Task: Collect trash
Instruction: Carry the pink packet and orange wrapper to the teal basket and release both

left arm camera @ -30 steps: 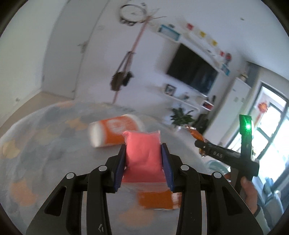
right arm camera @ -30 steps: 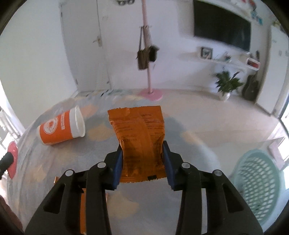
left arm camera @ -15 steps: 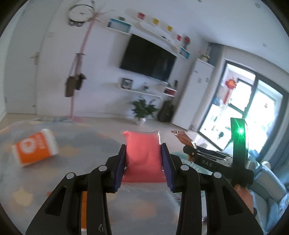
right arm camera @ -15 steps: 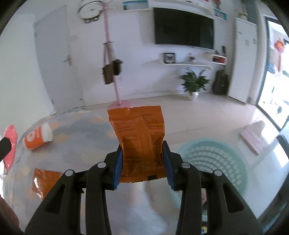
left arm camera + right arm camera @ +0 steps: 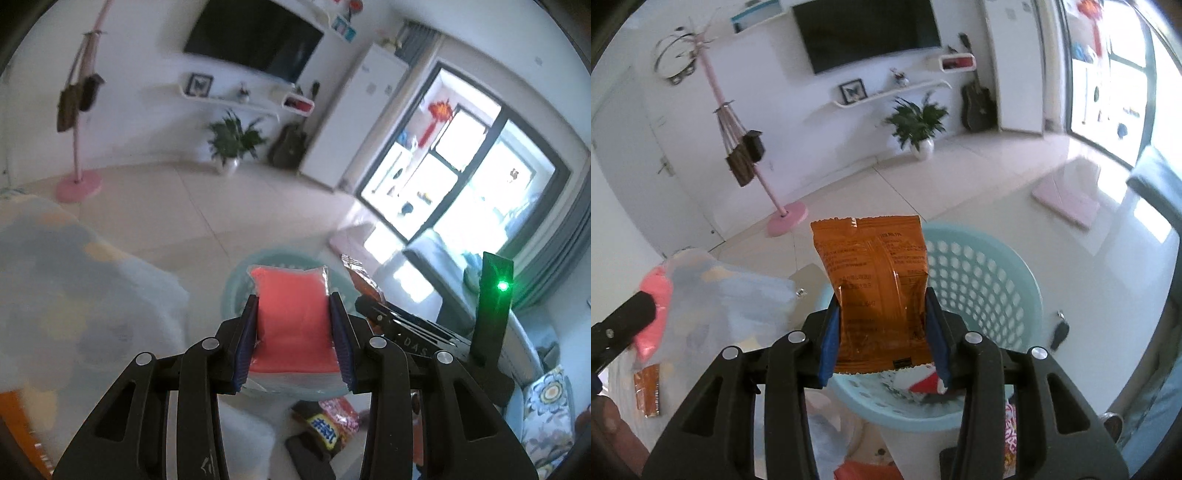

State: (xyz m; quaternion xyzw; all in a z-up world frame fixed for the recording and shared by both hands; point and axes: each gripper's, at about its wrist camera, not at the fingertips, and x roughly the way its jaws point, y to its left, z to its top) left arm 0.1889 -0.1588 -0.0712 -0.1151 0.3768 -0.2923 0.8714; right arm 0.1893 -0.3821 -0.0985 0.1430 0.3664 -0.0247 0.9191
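Trash is clamped in both grippers above a pale turquoise laundry-style basket (image 5: 1004, 280) standing on the tiled floor. In the left wrist view, the left gripper (image 5: 294, 332) has its blue-padded jaws pressed against the two sides of a coral-pink sachet (image 5: 291, 317) with clear sealed edges; the sachet stands upright between the pads, and part of the basket's rim (image 5: 236, 280) shows behind it. No print can be read on the sachet.

In the right wrist view, the right gripper (image 5: 882, 332) is closed on an orange snack packet (image 5: 875, 284), held upright with its crimped top edge uppermost. Small dark lettering covers the packet's back panel, but it is too fine and blurred to read. The packet hangs over the near rim of the basket, whose perforated wall shows to its right. Inside the basket, just below the packet, lies a red and white wrapper (image 5: 923, 384).

Seen from the left wrist camera, the right gripper's body (image 5: 413, 332) carries the pale letters "DAS" and an upright tab with a lit green light (image 5: 501, 286). Below the left gripper, a wrapper with a blue label and yellow characters (image 5: 325, 432) lies low in the frame, its wording unclear.

A second orange packet (image 5: 647, 387) lies flat on the pastel patterned cloth (image 5: 731, 295) at the left of the right wrist view.
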